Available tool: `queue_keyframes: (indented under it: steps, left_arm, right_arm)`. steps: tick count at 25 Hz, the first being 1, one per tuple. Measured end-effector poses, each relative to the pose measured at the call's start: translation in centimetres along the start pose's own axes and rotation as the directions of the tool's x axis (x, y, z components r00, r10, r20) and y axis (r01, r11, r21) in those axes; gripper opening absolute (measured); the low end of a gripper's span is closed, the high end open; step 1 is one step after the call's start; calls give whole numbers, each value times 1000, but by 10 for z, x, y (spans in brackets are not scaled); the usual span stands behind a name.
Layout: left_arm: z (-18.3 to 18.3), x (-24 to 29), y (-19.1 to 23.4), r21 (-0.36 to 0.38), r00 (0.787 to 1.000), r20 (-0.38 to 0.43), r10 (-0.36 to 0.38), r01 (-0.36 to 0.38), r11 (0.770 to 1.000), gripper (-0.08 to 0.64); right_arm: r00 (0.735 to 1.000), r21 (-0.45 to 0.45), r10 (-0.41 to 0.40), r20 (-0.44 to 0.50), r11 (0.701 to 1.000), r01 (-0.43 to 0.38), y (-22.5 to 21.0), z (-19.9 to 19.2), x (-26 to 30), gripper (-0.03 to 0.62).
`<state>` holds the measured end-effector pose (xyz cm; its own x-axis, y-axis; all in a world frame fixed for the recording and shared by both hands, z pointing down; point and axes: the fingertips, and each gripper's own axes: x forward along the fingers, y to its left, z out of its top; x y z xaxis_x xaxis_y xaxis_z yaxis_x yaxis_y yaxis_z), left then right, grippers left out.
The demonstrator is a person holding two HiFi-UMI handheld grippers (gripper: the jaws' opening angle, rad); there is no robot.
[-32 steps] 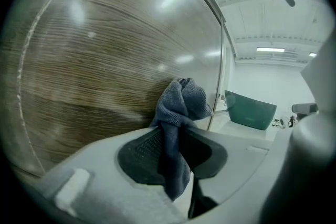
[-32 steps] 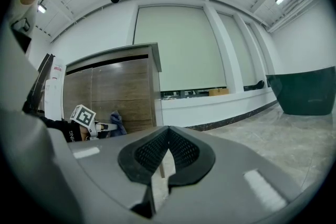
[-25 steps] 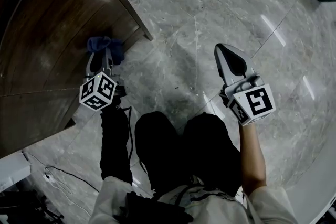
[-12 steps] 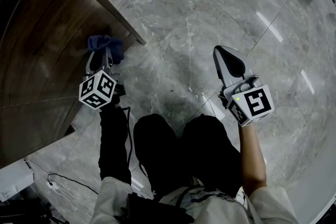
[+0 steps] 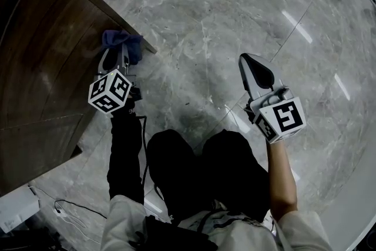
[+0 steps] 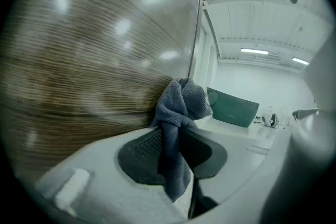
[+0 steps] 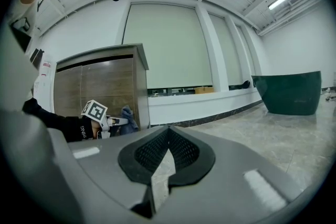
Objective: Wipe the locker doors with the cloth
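Grippers: two; cloth: one; locker: one.

Head view: left gripper [image 5: 119, 51] at wood-grain locker door [image 5: 47, 50]. Blue cloth [image 5: 121, 42] bunched at its tips, near door's outer edge. Right gripper [image 5: 247, 59] well apart from locker, over grey marble floor [image 5: 235, 3].

Left gripper view: jaws clamped on cloth. Fabric runs between both pads, wad bulges past tips, loose end hangs below. Wad lies against door on left.

Right gripper view: jaws closed tip to tip, nothing between. Left gripper with cloth visible at far left, beside locker.
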<state>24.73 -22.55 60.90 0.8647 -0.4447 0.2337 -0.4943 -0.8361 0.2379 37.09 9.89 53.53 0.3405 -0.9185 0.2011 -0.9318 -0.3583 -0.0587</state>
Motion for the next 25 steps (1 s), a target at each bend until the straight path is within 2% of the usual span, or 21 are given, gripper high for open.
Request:
queue_keyframes:
  steps: [9, 25]
  left_arm:
    - [-7, 16, -12, 3, 999, -20, -26, 26, 1000, 86]
    - [-34, 4, 10, 5, 996, -87, 4, -4, 1000, 86]
  right_arm:
    - [1000, 7, -19, -1, 1000, 19, -9, -3, -7, 5]
    - [1000, 9, -5, 2, 1000, 5, -1, -4, -5, 5]
